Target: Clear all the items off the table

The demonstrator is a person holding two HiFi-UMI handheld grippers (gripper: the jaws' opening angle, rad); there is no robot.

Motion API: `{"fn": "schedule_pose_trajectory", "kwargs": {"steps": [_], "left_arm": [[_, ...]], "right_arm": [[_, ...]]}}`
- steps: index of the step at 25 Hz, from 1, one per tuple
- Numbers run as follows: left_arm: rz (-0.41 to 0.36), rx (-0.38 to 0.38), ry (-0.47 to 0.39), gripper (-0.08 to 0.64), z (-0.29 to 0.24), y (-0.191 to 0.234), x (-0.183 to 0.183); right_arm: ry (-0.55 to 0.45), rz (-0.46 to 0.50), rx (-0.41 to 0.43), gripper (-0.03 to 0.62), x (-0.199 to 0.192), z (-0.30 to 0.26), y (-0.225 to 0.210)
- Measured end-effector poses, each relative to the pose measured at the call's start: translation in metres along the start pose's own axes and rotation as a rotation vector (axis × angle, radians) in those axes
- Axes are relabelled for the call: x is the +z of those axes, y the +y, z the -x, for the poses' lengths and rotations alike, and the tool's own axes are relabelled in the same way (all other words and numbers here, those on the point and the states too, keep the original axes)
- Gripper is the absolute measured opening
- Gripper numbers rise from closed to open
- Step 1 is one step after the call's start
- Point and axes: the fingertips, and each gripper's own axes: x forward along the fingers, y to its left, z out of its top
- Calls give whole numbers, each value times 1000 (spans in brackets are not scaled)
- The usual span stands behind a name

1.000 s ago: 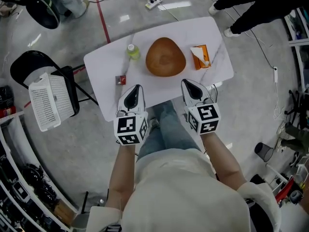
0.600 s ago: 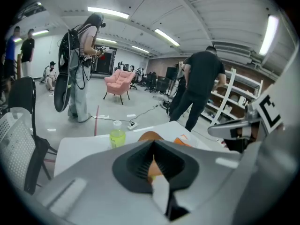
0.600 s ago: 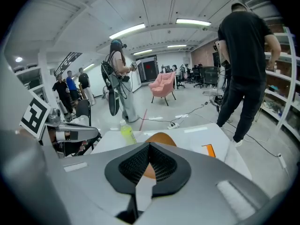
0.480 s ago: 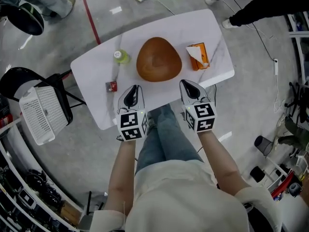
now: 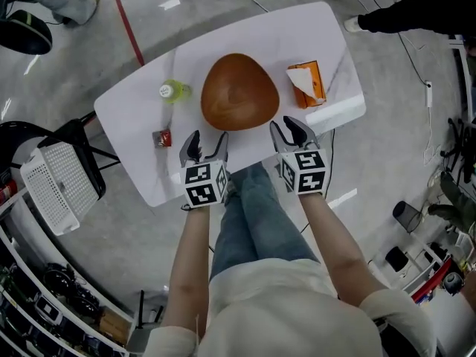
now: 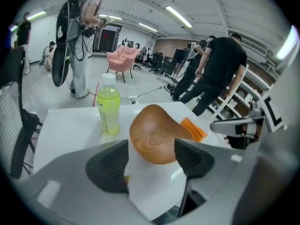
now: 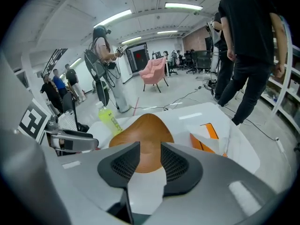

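Left gripper (image 5: 202, 141), spread wide, and right gripper (image 5: 291, 129), narrowly parted, both empty with jaws just opened, hover at the near edge of the counter (image 5: 327, 36). Just beyond them a wooden bowl (image 5: 239, 91) sits mid-counter, with a green bottle (image 5: 169, 91) and a small red packet (image 5: 162, 137) to its left and an orange box (image 5: 307, 85) to its right.

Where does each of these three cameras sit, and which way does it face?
Head view: on the person's head, looking steeply down at the table; forearms, thighs, left gripper and right gripper show.
Left gripper view: on the left gripper, facing along its jaws to the bowl and bottle; the right gripper shows at right.
Right gripper view: on the right gripper, facing the bowl; the left gripper shows at left.
Shared: all see the bowl. Both grippers' jaws have just been opening, nothing between them.
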Motion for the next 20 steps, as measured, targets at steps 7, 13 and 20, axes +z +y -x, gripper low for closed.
{"fn": "schedule_pose_trajectory", "kwargs": {"steps": [7,13,20], "left_arm": [[58,6,25,358,-40,10,-14],[109,22,55,371,-68,19,-24],[142,33,74,371,-98,26,-30]], "right_arm": [[41,-56,-35,167,-17,-38,-18],[62,-78,-66,184,-28,-65,-33],[107,-98,-97,192,-47,-94,-46]]}}
